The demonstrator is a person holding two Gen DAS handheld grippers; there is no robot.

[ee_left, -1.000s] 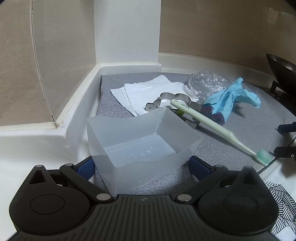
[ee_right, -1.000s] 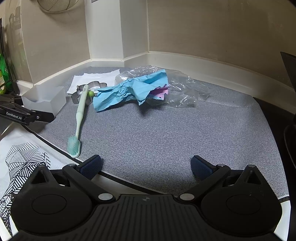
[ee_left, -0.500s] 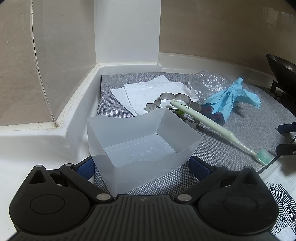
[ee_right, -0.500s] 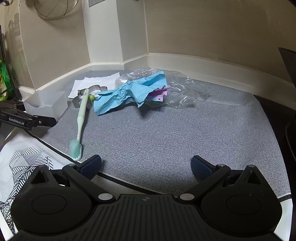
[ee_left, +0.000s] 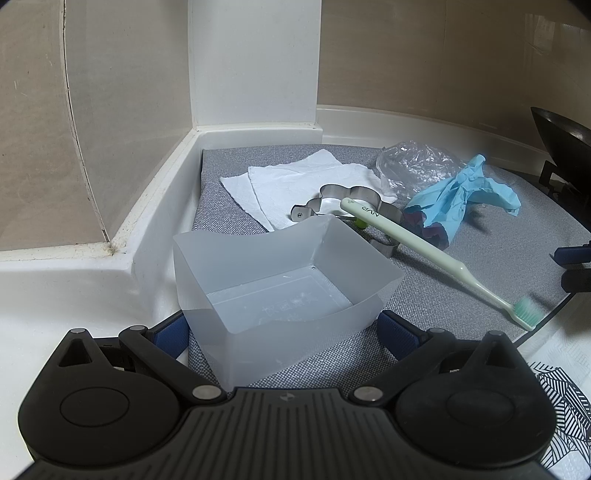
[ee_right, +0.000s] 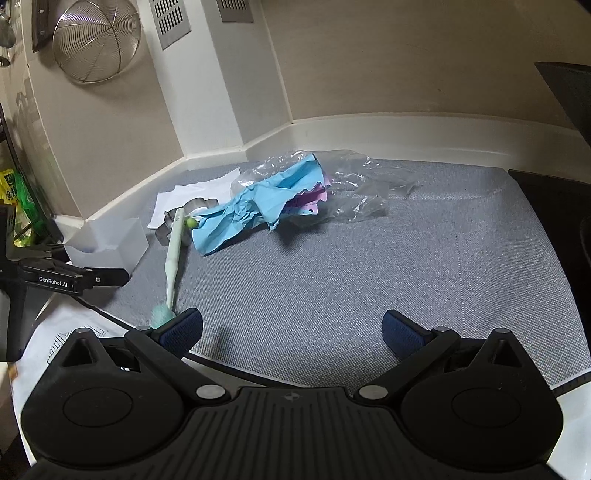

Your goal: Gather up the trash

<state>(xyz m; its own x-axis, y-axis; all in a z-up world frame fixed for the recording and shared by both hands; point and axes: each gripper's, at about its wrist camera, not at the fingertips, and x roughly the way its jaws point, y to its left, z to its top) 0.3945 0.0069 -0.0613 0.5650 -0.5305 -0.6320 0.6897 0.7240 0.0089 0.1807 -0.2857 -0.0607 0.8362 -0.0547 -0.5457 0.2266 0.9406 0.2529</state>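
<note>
Left gripper (ee_left: 282, 328) straddling bin (ee_left: 280, 273), strainer (ee_right: 96, 40) right-view only

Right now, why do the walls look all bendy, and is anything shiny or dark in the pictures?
Left wrist view: the fisheye lens bows the wall seam, corners fade dark, and the crumpled clear plastic glints. Right wrist view: the baseboard curves too, the blue paper casts a soft shadow on the grey mat, and the toothbrush bristles look slightly blurred.

A wire strainer (ee_right: 96, 40) hangs on the wall above the mat's (ee_right: 369, 277) left edge, beside two vent grilles (ee_right: 170, 20). A patterned sheet (ee_left: 557, 398) (black lines on white) lies off the mat's near corner.
</note>
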